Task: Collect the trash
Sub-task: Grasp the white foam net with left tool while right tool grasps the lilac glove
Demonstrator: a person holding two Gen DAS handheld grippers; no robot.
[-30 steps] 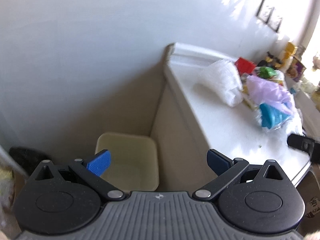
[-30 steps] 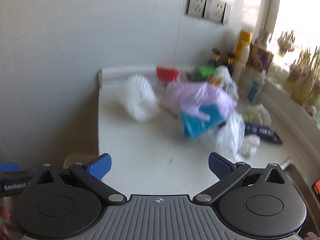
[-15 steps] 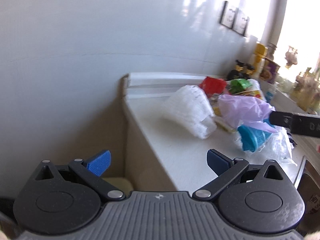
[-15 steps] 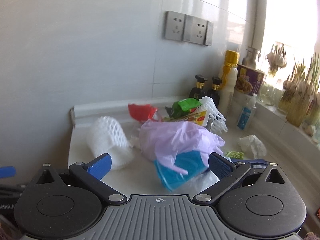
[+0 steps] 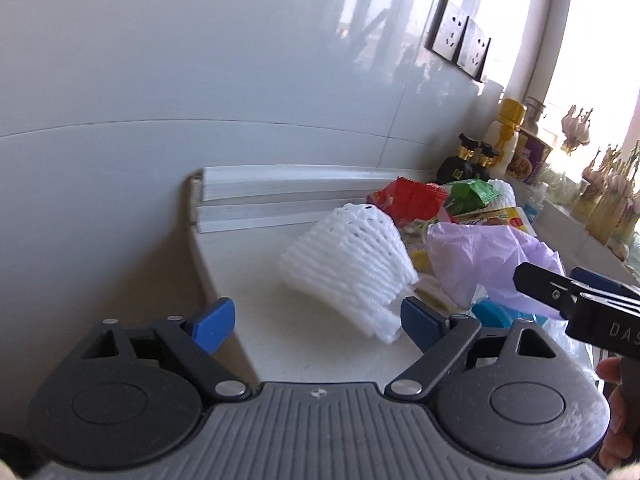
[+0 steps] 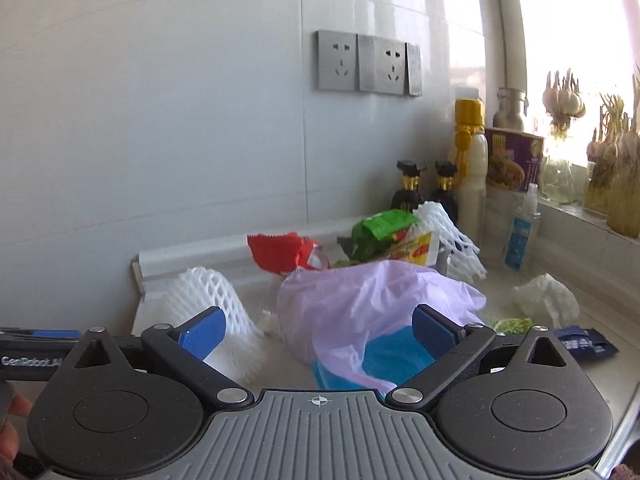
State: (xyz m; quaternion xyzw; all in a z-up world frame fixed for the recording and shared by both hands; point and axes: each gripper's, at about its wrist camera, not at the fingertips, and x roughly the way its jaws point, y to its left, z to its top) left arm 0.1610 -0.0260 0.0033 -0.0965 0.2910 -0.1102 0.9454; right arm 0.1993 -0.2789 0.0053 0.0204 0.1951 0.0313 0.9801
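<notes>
Approach step: the left gripper [image 5: 316,316], empty, jaws closing, nears the white foam net [image 5: 352,256] on the bench [image 5: 320,356]. The right gripper [image 6: 318,330] is wide open, empty, facing the lilac plastic bag [image 6: 360,304]; next, each must close on its piece

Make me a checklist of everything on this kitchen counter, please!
Surface: white counter, crowded toward the window.
Job's things: white foam net, purple bag over a blue pack, red wrapper, green wrapper, yellow packet, second net, tissue, dark sachet.
Clutter: two dark bottles, yellow-capped bottle, purple box, spray bottle.
Grippers: left claw closing, nothing between its jaws; right claw open, empty.
Cables: nothing seen.
Surroundings: tiled wall, sockets, garlic by the window.
</notes>
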